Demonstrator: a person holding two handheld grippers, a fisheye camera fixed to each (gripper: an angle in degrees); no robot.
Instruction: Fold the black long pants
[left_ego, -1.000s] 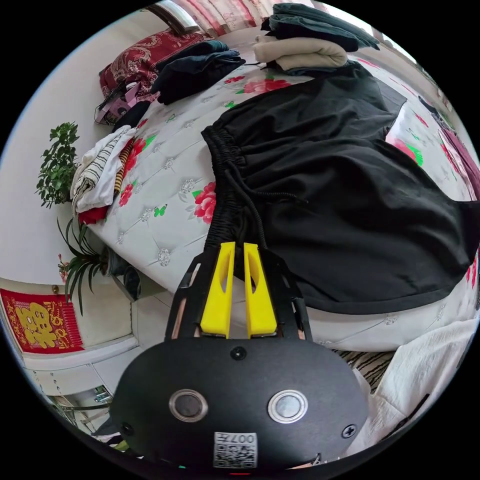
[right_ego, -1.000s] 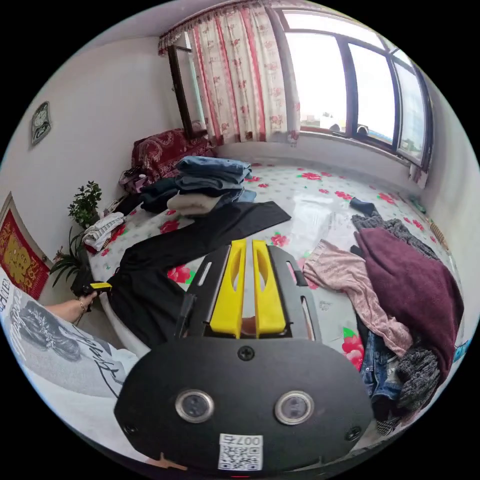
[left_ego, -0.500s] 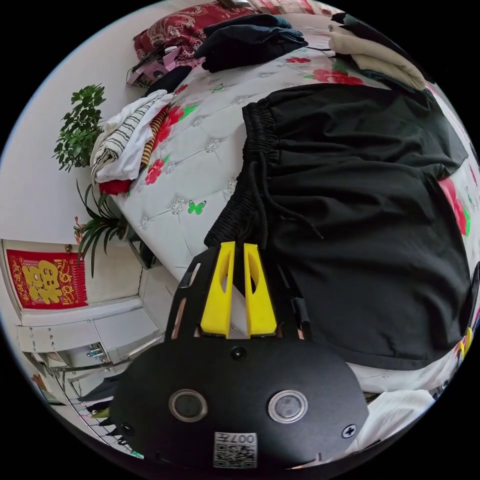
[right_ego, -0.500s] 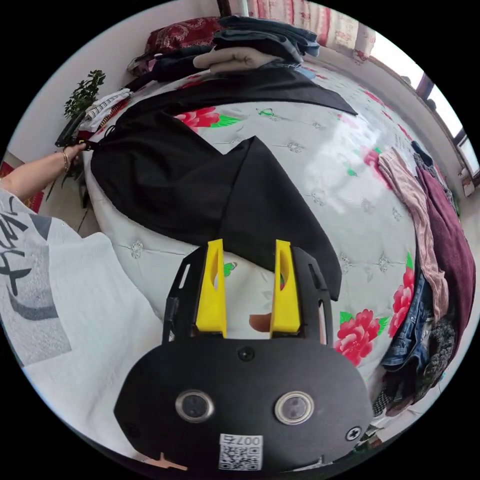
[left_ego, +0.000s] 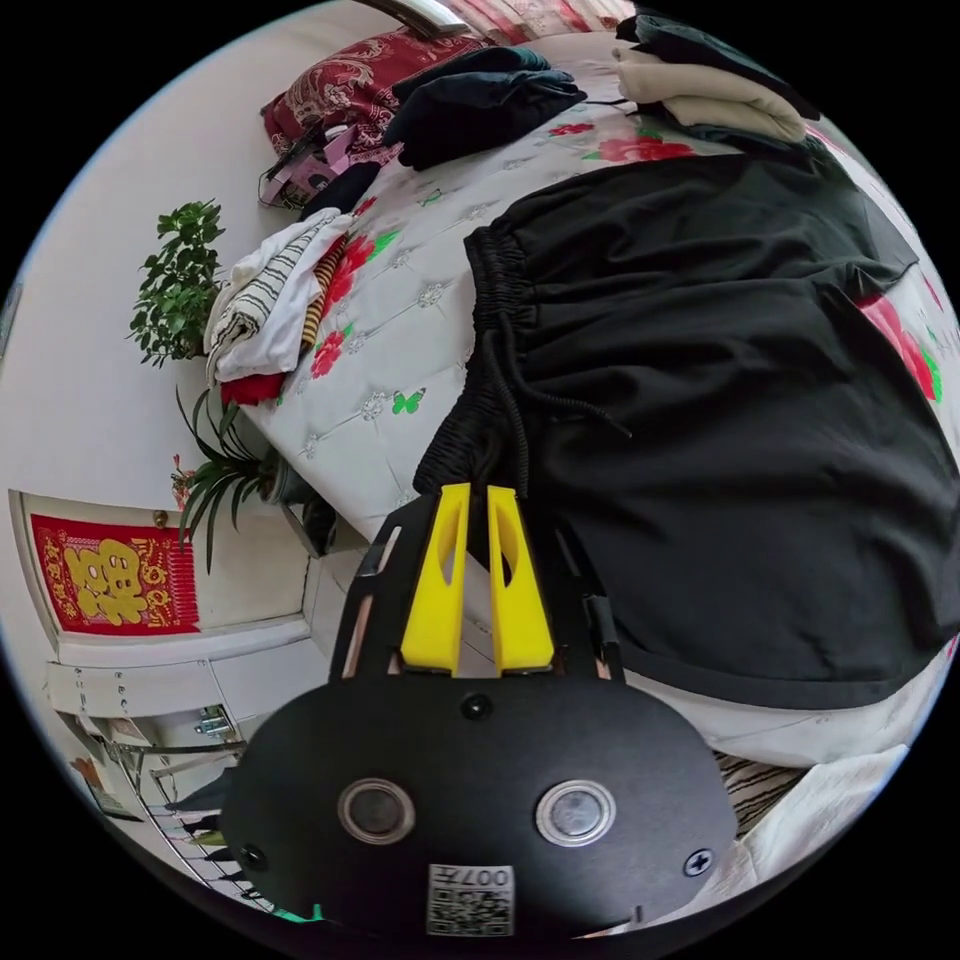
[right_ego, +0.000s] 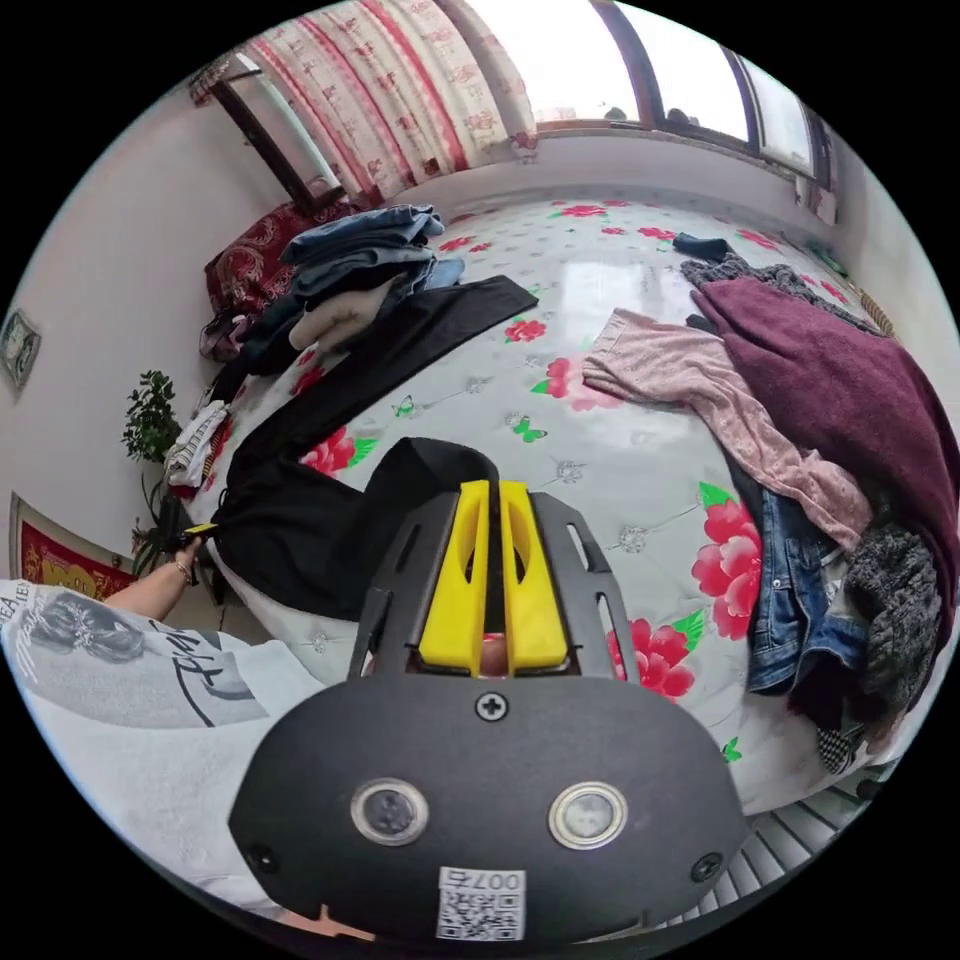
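Pinching the black pants (left_ego: 720, 400) at the bed's (left_ego: 400, 320) edge, left gripper (left_ego: 476, 490) clamps the waistband, right gripper (right_ego: 490, 487) a leg; next, fold across.

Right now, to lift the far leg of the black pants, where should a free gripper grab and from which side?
Probably at its cuff, the flat square end of the black pants lying free on the bed. Come from the open bed side; folded clothes crowd the other edge.
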